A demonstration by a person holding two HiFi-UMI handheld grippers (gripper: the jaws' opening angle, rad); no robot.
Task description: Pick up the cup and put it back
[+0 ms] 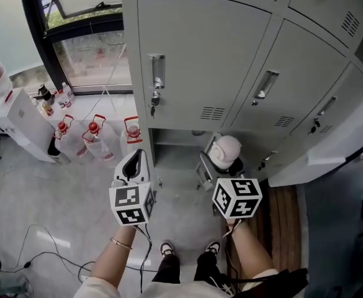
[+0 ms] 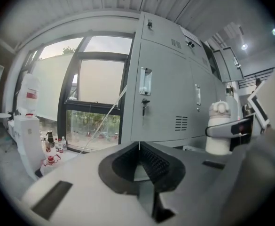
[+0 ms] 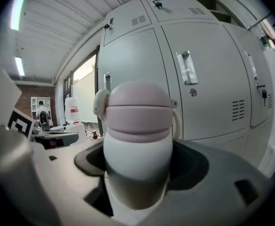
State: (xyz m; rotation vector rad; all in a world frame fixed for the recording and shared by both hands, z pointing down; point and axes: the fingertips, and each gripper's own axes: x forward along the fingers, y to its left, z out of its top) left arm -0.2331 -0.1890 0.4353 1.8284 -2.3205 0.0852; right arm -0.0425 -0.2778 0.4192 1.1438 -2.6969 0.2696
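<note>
A white cup [image 1: 224,152] with a pale pink lid and a side handle stands upright between the jaws of my right gripper [image 1: 221,161], in front of the grey lockers [image 1: 200,61]. In the right gripper view the cup [image 3: 137,140] fills the middle, and the right gripper [image 3: 137,173] is shut on its lower body. My left gripper [image 1: 131,164] hangs beside it to the left with its dark pads together and nothing in them. The left gripper view shows that left gripper [image 2: 138,147] shut, with the cup [image 2: 218,131] off to its right.
Below the locker doors a low compartment [image 1: 175,144] stands open. Several clear bottles with red caps [image 1: 93,135] stand on the floor at the left, beside a white water dispenser [image 1: 20,120] and a window. Cables [image 1: 51,262] trail over the floor at lower left.
</note>
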